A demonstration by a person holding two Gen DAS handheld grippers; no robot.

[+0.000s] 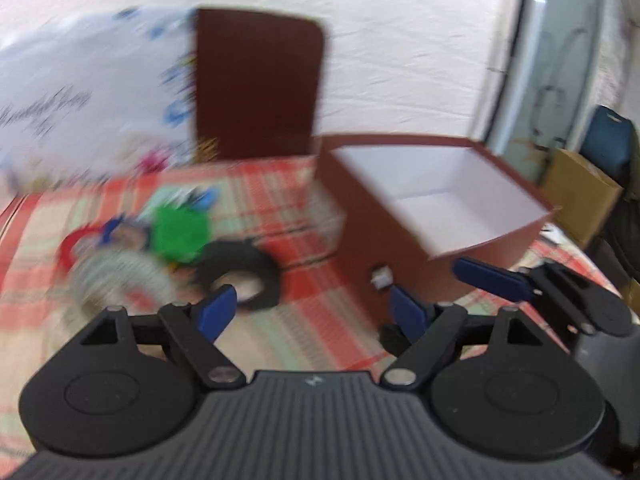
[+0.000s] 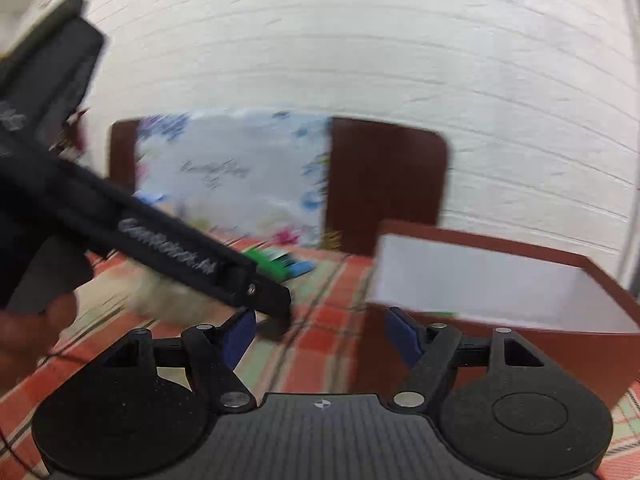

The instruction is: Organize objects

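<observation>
An open brown box with a white inside (image 1: 440,196) stands on the checked cloth at the right; it also shows in the right wrist view (image 2: 500,296). Left of it lie a black tape roll (image 1: 240,276), a green object (image 1: 180,232), a red ring (image 1: 76,240) and a pale roll (image 1: 120,276), all blurred. My left gripper (image 1: 312,312) is open and empty, just short of the tape roll. My right gripper (image 2: 324,336) is open and empty beside the box's near left corner; it also shows at the right of the left wrist view (image 1: 492,276).
A brown chair back (image 1: 256,84) and a flowered bag (image 1: 88,100) stand behind the table against a white wall. The left gripper's body (image 2: 120,216) crosses the right wrist view. A cardboard carton (image 1: 580,192) sits off the table at the right.
</observation>
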